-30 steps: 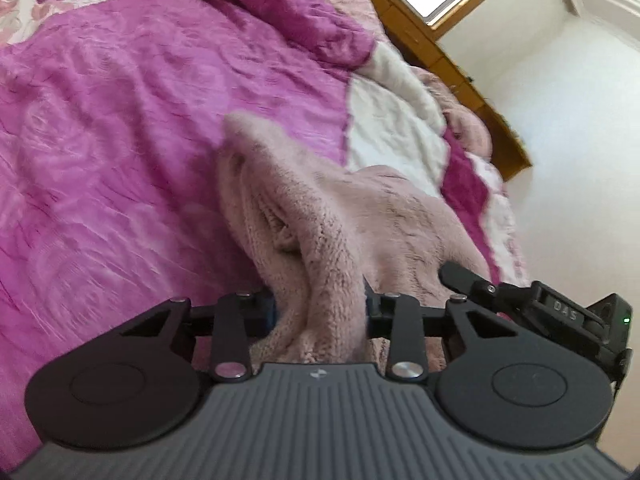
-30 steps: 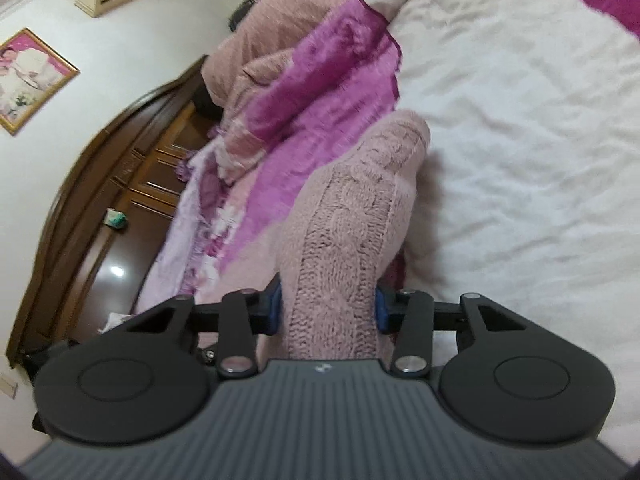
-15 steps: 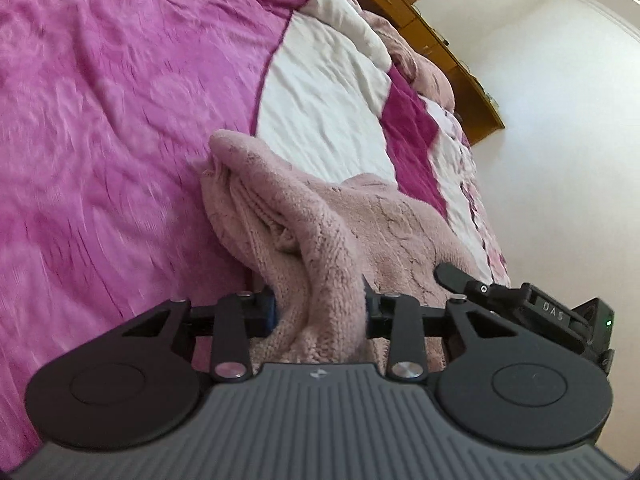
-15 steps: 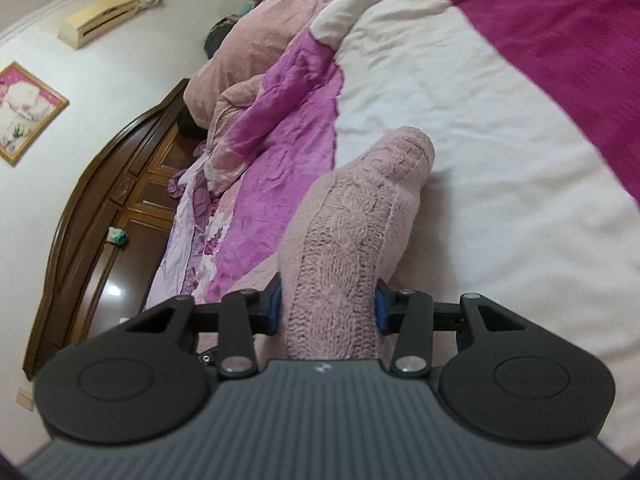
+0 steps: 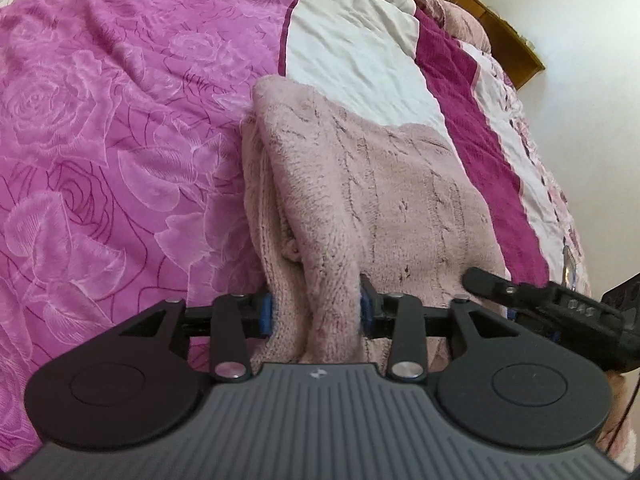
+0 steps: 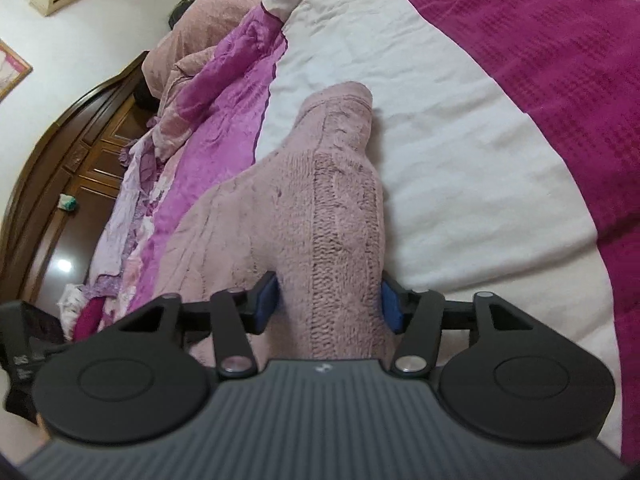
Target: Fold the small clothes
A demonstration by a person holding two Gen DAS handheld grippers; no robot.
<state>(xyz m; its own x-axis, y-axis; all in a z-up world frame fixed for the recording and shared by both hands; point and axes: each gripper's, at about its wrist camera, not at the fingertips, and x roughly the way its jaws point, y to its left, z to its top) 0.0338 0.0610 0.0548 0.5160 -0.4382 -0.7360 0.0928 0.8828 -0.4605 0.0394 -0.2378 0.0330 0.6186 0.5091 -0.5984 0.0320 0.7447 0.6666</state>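
A pale pink cable-knit sweater (image 5: 372, 184) lies folded on the bed, its far edge resting on the quilt. My left gripper (image 5: 316, 310) is shut on a bunched near edge of the sweater. My right gripper (image 6: 328, 304) is shut on the other near edge of the sweater (image 6: 320, 200), which stretches forward over the white stripe of the quilt. The right gripper's body (image 5: 560, 308) shows at the right edge of the left wrist view, close beside the left one.
The bed is covered by a quilt with a pink rose-print part (image 5: 100, 140), a white stripe (image 6: 460, 160) and a magenta stripe (image 6: 560, 60). A heaped pink blanket (image 6: 208, 40) lies at the bed's far end. A dark wooden wardrobe (image 6: 60, 184) stands beyond.
Both grippers have lowered and moved forward with the sweater. The sweater has gone from hanging bunched to lying spread flatter on the quilt.
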